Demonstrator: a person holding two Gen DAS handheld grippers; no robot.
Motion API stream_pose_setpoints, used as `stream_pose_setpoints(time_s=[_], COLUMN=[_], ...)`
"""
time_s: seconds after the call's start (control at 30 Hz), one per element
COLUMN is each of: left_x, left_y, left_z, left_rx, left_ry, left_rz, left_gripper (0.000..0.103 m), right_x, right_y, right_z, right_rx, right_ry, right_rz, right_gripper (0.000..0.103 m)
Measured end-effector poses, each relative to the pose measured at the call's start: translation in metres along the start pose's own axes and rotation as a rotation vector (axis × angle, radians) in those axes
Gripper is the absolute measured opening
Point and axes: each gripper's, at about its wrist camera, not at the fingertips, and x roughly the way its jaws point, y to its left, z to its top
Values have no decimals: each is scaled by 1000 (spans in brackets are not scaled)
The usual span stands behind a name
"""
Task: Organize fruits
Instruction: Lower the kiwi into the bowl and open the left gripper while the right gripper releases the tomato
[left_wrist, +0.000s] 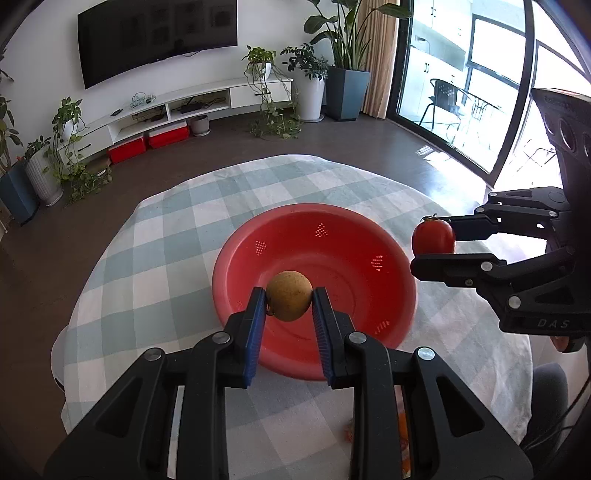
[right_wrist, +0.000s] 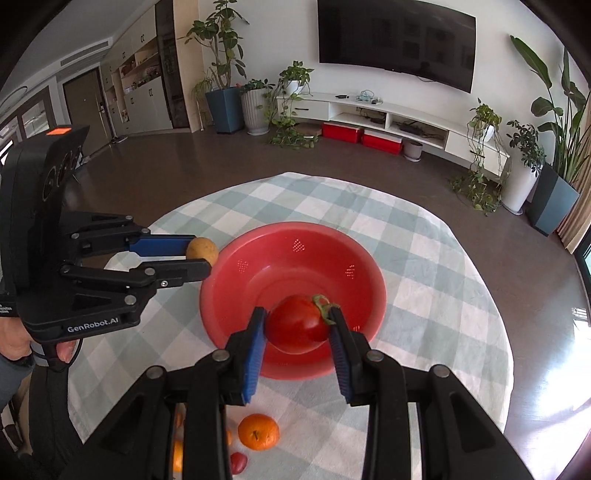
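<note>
Two grippers: left gripper fingers clamp brown fruit; right gripper fingers clamp tomato. One red bowl, one whole orange, perhaps more hidden.

Colander sits mid-table on checked tablecloth. Left gripper holds small round brown fruit over its near-left rim; right gripper holds tomato over near side. Orange lies on the cloth before the colander.

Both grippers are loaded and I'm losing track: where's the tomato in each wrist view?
Left wrist view: the tomato sits right of centre, pinched in the right gripper, beyond the bowl's right rim.
Right wrist view: the tomato sits low centre between the blue pads, over the bowl.
Shared landmark: the red bowl.
</note>
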Motion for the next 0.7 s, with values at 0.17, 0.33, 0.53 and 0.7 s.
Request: stream_pose_setpoints(time_s=[0.17,0.33,0.53,0.7], left_x=[49,78,107,119], left_y=[5,-2,-4,-4], left_z=[10,8,-3,-4], left_rx=[24,56,63,60], left_ry=[73,118,176,191], left_rz=[13,13,14,17], left_gripper=[24,24,24,24], right_x=[44,72,90,97], right_y=[-1,-3,-7,-10], right_z=[7,3,-3,-5], right_rx=[-25,-37,-38,-37], right_ry=[97,160,205,217], right_rz=[-22,-24,-25,-21], right_gripper=[36,36,36,36])
